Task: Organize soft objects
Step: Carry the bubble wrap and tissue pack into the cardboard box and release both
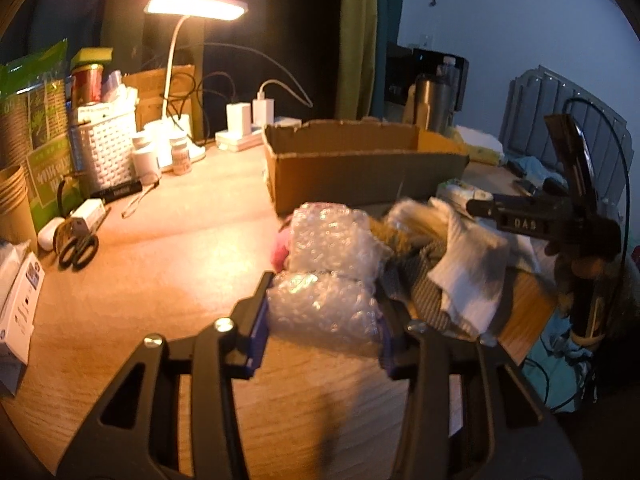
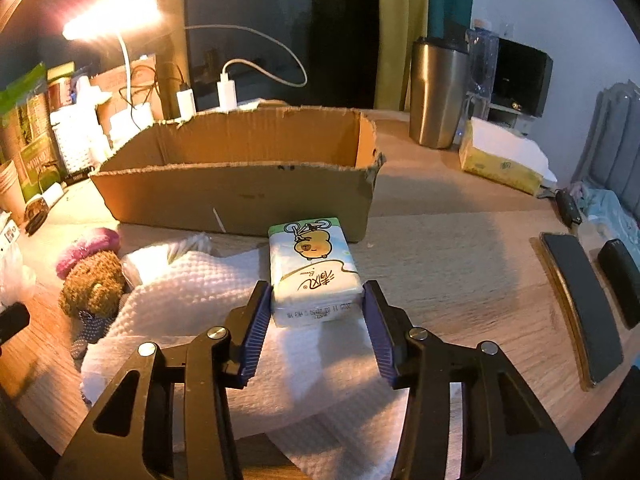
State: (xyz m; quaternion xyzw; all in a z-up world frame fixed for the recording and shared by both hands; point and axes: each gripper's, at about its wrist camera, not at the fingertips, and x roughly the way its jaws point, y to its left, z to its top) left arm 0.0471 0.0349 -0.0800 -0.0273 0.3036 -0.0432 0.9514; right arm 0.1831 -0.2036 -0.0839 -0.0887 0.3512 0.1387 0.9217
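My left gripper (image 1: 324,312) is shut on a wad of bubble wrap (image 1: 324,304), with a second wad of bubble wrap (image 1: 332,236) just beyond it. My right gripper (image 2: 318,300) is shut on a small tissue pack (image 2: 310,268) with a cartoon bear, which rests on a white towel (image 2: 200,292). A brown teddy bear (image 2: 92,280) with a pink hat lies left of the towel. An open cardboard box (image 2: 240,196) stands behind; it also shows in the left wrist view (image 1: 360,172). The right gripper (image 1: 480,204) appears there over a heap of cloths (image 1: 460,272).
A lit desk lamp (image 1: 196,6), white basket (image 1: 104,148), bottles and scissors (image 1: 78,246) crowd the desk's left. A steel tumbler (image 2: 436,92), yellow tissue box (image 2: 500,160) and dark flat devices (image 2: 580,308) lie right. The desk edge (image 1: 528,332) is near the cloths.
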